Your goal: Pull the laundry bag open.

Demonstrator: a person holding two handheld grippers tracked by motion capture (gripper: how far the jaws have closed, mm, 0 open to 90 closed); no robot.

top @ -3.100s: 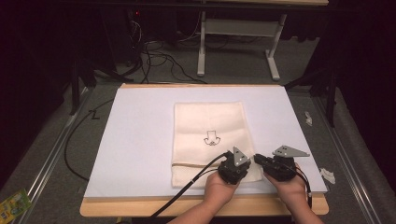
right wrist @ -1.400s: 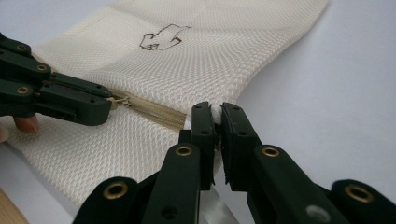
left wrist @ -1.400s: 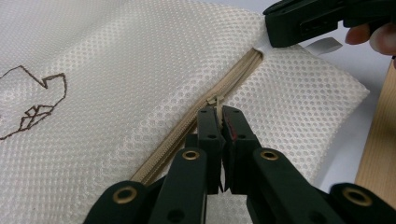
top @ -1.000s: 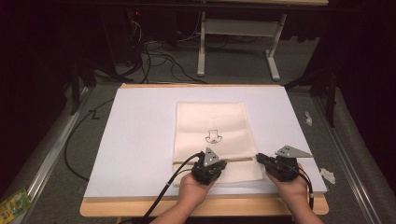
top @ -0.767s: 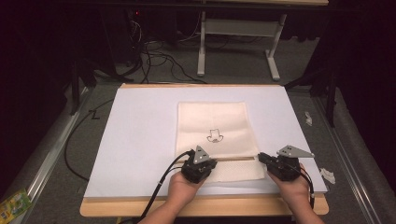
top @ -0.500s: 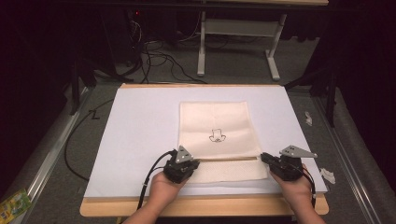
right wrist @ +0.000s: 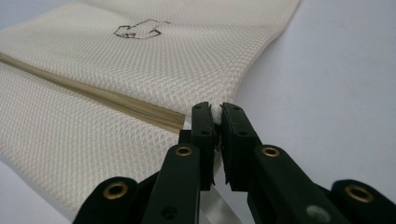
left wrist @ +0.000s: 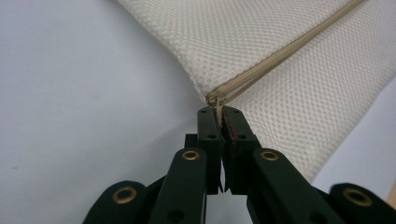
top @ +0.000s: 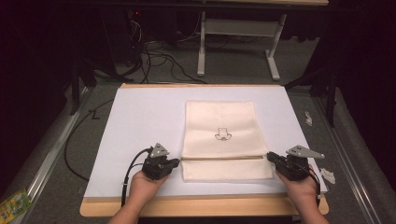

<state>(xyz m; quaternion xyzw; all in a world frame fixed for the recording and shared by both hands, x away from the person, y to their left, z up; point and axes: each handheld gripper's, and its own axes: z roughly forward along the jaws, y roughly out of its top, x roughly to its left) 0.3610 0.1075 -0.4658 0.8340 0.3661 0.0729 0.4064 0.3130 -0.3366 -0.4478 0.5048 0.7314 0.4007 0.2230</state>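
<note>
High view: cream mesh zip pouch w/ small dark printed logo (top: 226, 140) flat on white table mat (top: 135, 121), nearer the mat's front edge, right of centre. Left gripper (top: 173, 163) at pouch's left edge, jaws clamped together on beige zipper pull (left wrist: 217, 110) at end of beige zipper (left wrist: 280, 53). Right gripper (top: 272, 157) at pouch's right edge, pinching mesh corner by zipper's far end. Hands (top: 142, 184) behind both, near mat's front edge.
</note>
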